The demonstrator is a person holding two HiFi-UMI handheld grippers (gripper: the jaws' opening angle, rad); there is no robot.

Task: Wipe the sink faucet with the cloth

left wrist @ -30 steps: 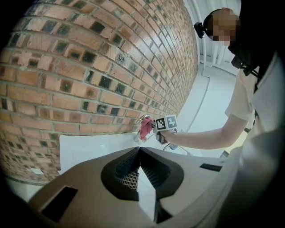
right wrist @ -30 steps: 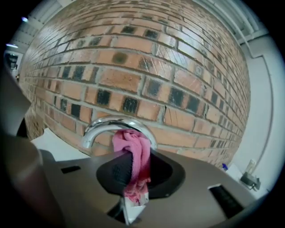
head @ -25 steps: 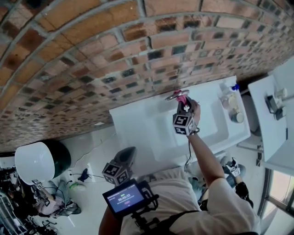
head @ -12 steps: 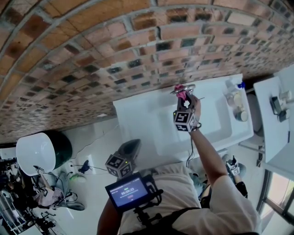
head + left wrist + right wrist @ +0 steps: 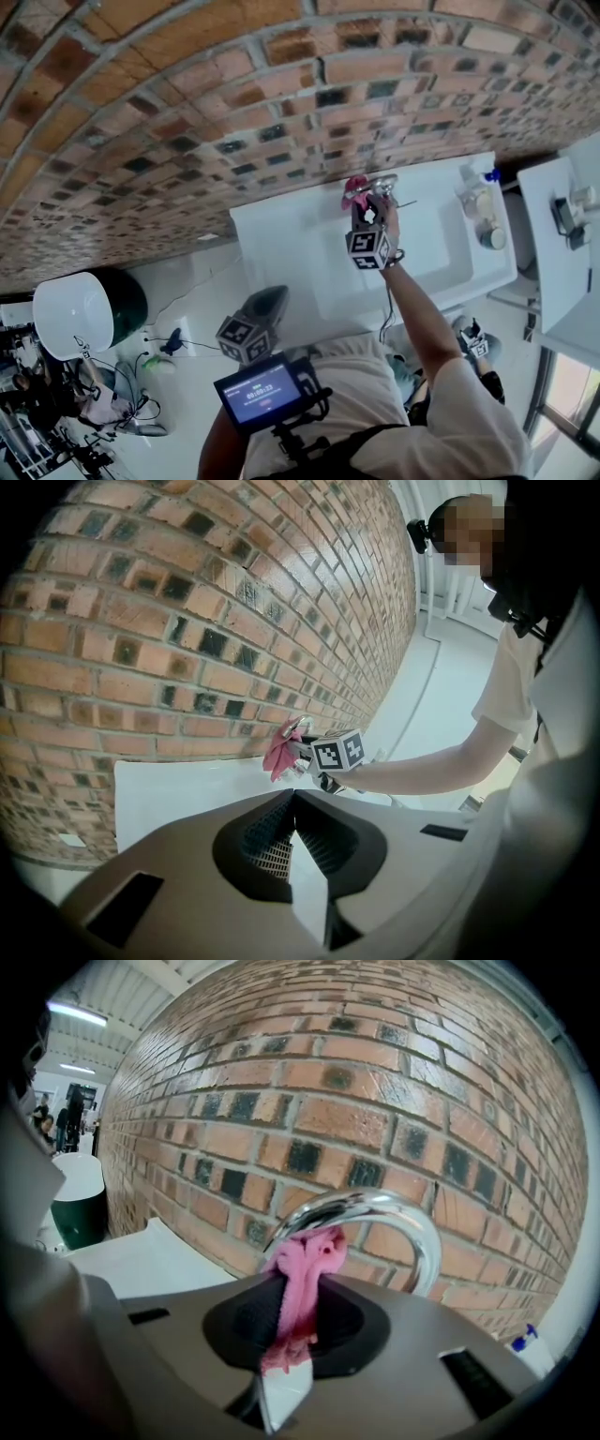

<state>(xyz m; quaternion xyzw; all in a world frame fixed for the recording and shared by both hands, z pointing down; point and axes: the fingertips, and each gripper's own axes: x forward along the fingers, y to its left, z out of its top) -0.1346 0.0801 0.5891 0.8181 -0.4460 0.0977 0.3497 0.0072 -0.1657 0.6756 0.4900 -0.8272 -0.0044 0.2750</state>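
Right claw (image 5: pixel 292 1330) clamped on pink cloth (image 5: pixel 305 1265), which is pressed under the chrome faucet (image 5: pixel 403 1211) arch at frame centre, behind the white sink (image 5: pixel 281 246); left claw (image 5: pixel 293 832) closed and empty at lower frame; wiping apparently underway, far side and base seemingly left.

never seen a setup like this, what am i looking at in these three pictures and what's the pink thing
There is no robot here: a person holds a two-jaw gripper in each hand. The head view comes from a camera on the person's head, looking down at a white sink against a brick wall. The other two pictures come from cameras riding on each gripper, looking along its jaws. The right gripper is clamped on a pink cloth and holds it against the curved chrome faucet. The left gripper is shut on nothing, away from the faucet. The marked cubes are parts of the grippers.
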